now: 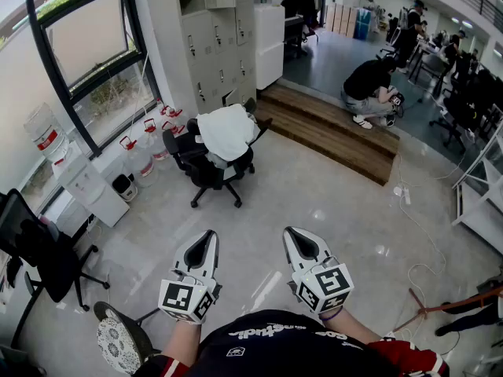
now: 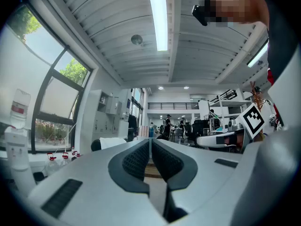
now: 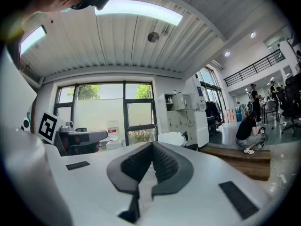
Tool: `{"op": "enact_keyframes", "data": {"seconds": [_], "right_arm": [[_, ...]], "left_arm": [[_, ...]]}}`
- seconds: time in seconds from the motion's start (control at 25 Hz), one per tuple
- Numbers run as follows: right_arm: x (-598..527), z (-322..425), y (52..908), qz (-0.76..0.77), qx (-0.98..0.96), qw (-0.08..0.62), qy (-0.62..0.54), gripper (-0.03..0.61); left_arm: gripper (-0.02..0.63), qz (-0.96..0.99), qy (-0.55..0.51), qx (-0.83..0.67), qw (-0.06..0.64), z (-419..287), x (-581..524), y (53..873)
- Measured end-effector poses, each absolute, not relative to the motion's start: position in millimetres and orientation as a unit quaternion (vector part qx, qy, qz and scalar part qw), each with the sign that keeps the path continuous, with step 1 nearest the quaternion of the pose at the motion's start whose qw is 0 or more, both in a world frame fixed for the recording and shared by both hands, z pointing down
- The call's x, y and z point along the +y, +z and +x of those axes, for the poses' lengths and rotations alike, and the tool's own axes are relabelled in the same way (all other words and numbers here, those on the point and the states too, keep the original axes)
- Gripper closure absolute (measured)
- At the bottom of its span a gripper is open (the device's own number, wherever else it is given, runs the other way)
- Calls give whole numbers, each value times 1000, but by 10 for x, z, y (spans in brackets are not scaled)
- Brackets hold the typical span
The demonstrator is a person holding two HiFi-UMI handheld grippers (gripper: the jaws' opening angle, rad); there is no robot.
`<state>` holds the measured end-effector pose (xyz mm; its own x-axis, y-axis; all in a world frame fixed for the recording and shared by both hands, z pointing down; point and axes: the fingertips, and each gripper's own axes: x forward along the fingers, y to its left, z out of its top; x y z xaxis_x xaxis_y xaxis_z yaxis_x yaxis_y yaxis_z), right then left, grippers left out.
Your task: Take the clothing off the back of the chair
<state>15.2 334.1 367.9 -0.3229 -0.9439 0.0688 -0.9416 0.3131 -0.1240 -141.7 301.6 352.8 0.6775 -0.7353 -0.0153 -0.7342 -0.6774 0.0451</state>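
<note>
A white garment (image 1: pixel 226 130) hangs over the back of a black office chair (image 1: pixel 206 169) across the floor, well ahead of both grippers. My left gripper (image 1: pixel 207 235) and right gripper (image 1: pixel 290 231) are held level and side by side close to my body, both shut with nothing between the jaws. The garment shows far off in the left gripper view (image 2: pixel 112 142) and in the right gripper view (image 3: pixel 172 138). In each gripper view the jaw tips meet, in the left (image 2: pixel 150 141) and in the right (image 3: pixel 152 145).
A water dispenser (image 1: pixel 88 185) and several water bottles (image 1: pixel 143 155) stand along the window wall. Grey lockers (image 1: pixel 216 38) rise behind the chair. A wooden step (image 1: pixel 330 132) leads to a raised area where a person (image 1: pixel 368 85) crouches. Another black chair (image 1: pixel 39 254) stands at left; cables (image 1: pixel 416 234) lie at right.
</note>
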Motion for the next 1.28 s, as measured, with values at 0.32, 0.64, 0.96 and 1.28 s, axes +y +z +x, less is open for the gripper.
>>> {"op": "enact_keyframes", "data": {"seconds": [0.32, 0.64, 0.96, 1.28], "right_arm": [[3320, 221, 3710, -578, 813, 3, -70, 566], [3322, 250, 3757, -577, 815, -18, -55, 566], [3243, 399, 3768, -574, 816, -1, -66, 566], [3119, 623, 3836, -556, 827, 0, -79, 566]], "left_arm": [[578, 915, -19, -402, 23, -1337, 3008, 3551], [578, 915, -15, -401, 26, -1265, 3023, 3579], [578, 914, -11, -404, 26, -1147, 2955, 3617], [578, 907, -6, -421, 22, -940, 2842, 3601]]}}
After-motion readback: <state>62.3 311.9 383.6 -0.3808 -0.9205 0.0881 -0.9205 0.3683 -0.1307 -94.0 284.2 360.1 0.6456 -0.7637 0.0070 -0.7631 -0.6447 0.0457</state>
